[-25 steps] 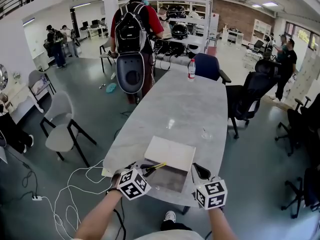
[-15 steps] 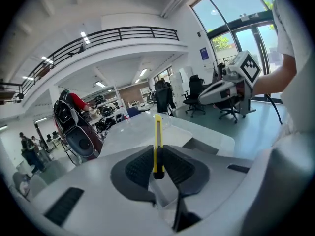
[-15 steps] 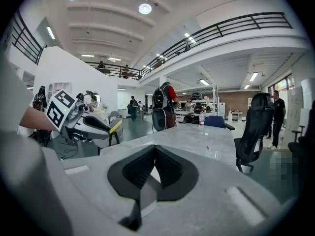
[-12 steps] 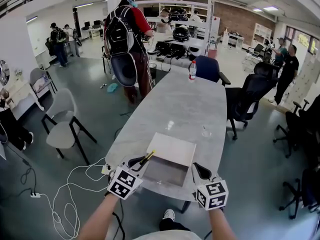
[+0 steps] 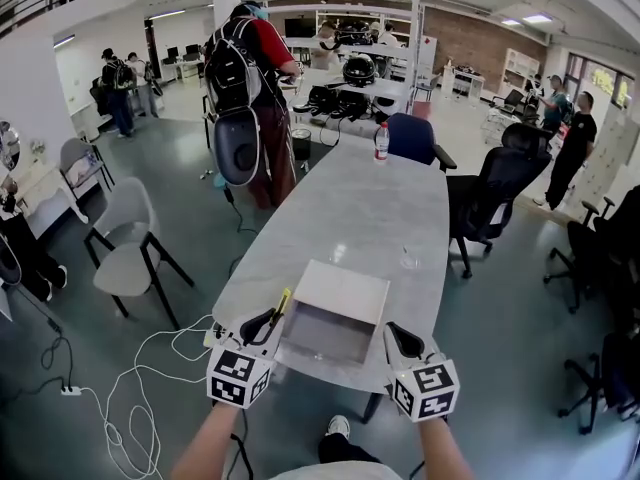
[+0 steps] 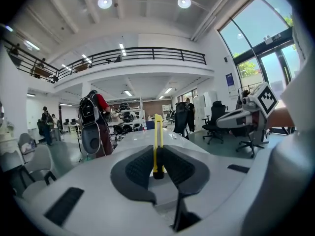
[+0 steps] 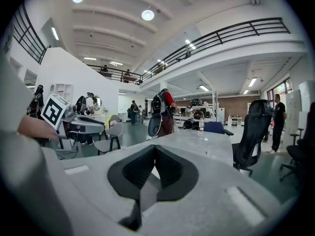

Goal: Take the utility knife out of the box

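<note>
A slim yellow utility knife point(image 5: 283, 303) is clamped in my left gripper point(image 5: 266, 323), just off the left side of the open box point(image 5: 322, 334) at the near end of the grey table point(image 5: 355, 213). In the left gripper view the knife point(image 6: 158, 140) stands upright between the pads of the left gripper point(image 6: 157, 167), which is shut on its black end. My right gripper point(image 5: 402, 340) hovers at the box's right front corner. Seen in its own view, the right gripper point(image 7: 154, 155) has its pads together with nothing between them. The box's inside looks bare.
The box's white lid point(image 5: 340, 290) lies behind it. A water bottle point(image 5: 382, 140) stands at the table's far end and a small clear cup point(image 5: 408, 259) at mid-right. Chairs point(image 5: 130, 253) flank the table, cables point(image 5: 140, 388) trail on the floor, and a person with a backpack point(image 5: 242, 78) stands far left.
My left gripper has lifted the knife from over the box and carried it to the box's left side, rolling so the knife points away. The right gripper shifted slightly.
</note>
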{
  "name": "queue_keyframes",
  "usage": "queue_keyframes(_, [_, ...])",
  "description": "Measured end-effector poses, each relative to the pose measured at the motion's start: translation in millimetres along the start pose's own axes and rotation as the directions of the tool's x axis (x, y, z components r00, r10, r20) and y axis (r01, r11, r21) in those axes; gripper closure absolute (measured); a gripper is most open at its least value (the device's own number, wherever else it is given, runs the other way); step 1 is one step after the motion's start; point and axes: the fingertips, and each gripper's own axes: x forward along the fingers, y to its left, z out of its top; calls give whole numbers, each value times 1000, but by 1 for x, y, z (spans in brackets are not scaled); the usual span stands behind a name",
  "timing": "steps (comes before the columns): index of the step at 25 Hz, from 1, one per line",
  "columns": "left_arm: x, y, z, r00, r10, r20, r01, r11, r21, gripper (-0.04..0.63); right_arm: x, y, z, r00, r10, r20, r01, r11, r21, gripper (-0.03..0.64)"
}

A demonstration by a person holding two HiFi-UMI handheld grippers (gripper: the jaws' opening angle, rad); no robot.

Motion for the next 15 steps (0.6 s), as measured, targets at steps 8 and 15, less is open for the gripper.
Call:
queue_keyframes(8, [-25, -5, 6, 997, 45, 61, -39, 995, -94, 534, -20, 7, 2, 1000, -11, 13, 11, 1000, -14, 612])
queue_keyframes(15, [-30, -7, 1, 996, 63, 67, -53, 989, -140, 534, -27, 7, 2, 1000, -16, 16, 17, 1000, -10, 612])
